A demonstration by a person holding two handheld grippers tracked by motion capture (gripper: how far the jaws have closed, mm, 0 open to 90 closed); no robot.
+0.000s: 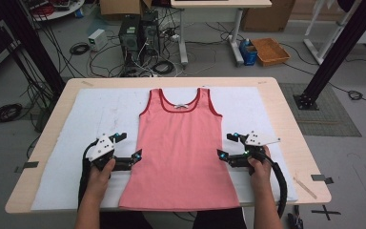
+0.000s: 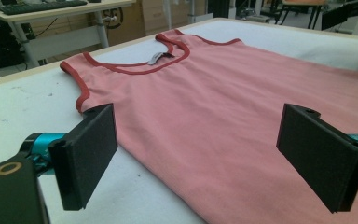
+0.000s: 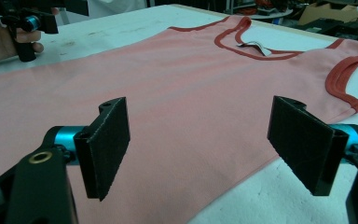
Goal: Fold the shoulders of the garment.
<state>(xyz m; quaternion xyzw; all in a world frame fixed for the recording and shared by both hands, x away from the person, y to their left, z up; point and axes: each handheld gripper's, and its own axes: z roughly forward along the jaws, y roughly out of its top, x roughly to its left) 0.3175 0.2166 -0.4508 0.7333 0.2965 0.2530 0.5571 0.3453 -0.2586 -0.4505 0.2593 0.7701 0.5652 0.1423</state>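
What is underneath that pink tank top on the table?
The pink tank top lies flat on a white cloth spread over the wooden table. The cloth shows all around the top; the part directly beneath it is covered.

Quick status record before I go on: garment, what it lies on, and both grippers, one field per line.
garment: pink tank top, red trim at neck and armholes, spread flat, neck toward the far edge
label: small tag inside the neckline
surface: white cloth over the wooden table
left gripper: open, at the top's left side edge, holding nothing
right gripper: open, at the top's right side edge, holding nothing
hem: at the near table edge, toward the person
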